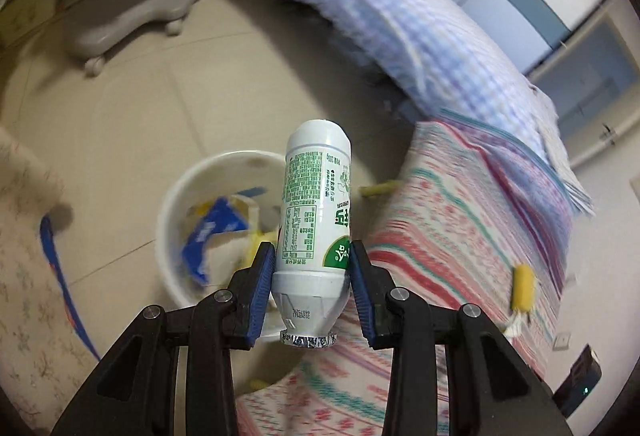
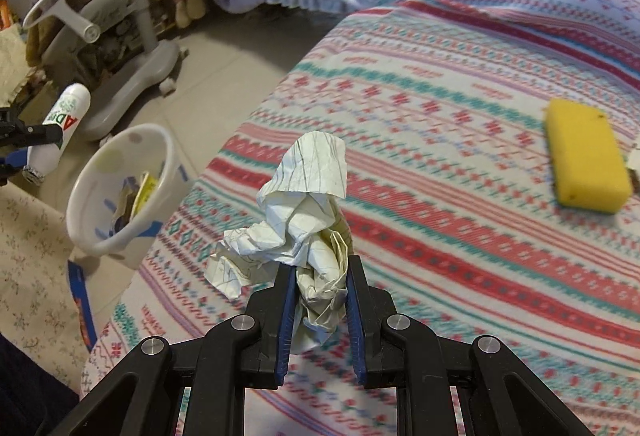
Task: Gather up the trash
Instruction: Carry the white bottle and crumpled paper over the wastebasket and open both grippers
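My left gripper is shut on a white plastic bottle with green print, foil cap end toward the camera. It hangs above and just right of a white bin on the floor that holds blue and yellow scraps. In the right wrist view the same bottle shows at the far left, above the white bin. My right gripper is shut on a crumpled ball of lined paper, held over the patterned bedspread.
A yellow sponge lies on the bedspread, also the yellow sponge in the left view. A grey chair base stands on the tiled floor beyond the bin. A checked blue quilt hangs off the bed. A floral cloth lies at left.
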{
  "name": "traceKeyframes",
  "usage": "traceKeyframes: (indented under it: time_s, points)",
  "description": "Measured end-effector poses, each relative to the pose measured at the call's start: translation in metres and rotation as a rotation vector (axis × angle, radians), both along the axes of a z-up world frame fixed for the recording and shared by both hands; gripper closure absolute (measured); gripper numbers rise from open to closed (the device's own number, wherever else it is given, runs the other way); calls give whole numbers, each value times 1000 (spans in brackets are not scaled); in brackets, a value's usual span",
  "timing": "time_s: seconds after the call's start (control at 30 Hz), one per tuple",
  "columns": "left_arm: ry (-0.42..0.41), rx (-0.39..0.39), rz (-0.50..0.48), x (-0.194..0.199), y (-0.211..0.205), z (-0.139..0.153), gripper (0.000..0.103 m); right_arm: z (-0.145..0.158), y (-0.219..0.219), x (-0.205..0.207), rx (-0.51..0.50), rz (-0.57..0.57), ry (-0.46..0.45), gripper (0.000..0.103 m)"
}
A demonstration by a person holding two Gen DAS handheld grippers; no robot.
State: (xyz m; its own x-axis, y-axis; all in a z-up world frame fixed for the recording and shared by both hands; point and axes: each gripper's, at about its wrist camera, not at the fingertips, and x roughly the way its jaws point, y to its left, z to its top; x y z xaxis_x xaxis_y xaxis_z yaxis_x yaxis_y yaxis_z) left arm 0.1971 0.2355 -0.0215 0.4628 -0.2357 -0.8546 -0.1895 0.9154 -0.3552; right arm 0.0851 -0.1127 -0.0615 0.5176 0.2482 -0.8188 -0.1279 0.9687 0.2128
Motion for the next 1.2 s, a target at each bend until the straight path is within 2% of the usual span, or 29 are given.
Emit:
traceKeyframes:
  time_s: [0.13,0.27,0.43,0.7,0.8,0.9,0.97,1.0,1.03,1.07,1.2]
  points:
    - [47,-23,10,0,16,-18,64,-8,16,3,17,21,21,82]
    - [83,-51,-13,1,12,-31,63,-16,32,8,69,34,48,82]
    - [148,-144,27,3,21,-46,62,-17,62,12,130,68,63,82]
    - [129,-124,111,4,43,-46,62,-19,117,36,208,82,37,82]
    - [129,-155,139,0,58,-45,62,-25,145,49,196,109,44,81]
    - [110,-141,153,-2,65,-40,62,-26,173,65,177,137,42,80]
    - [101,-130,165,-3,69,-37,62,-20,187,75,185,147,25,74]
    - [99,-129,168,-3,71,-36,62,-17,193,79,185,149,15,68]
    - [100,-128,172,-4,72,-36,62,-15,196,82,183,151,11,56]
    - [103,-128,178,-3,73,-36,62,-13,201,85,178,151,1,53]
    - [108,-152,180,-1,73,-37,62,-16,195,84,167,162,0,52]
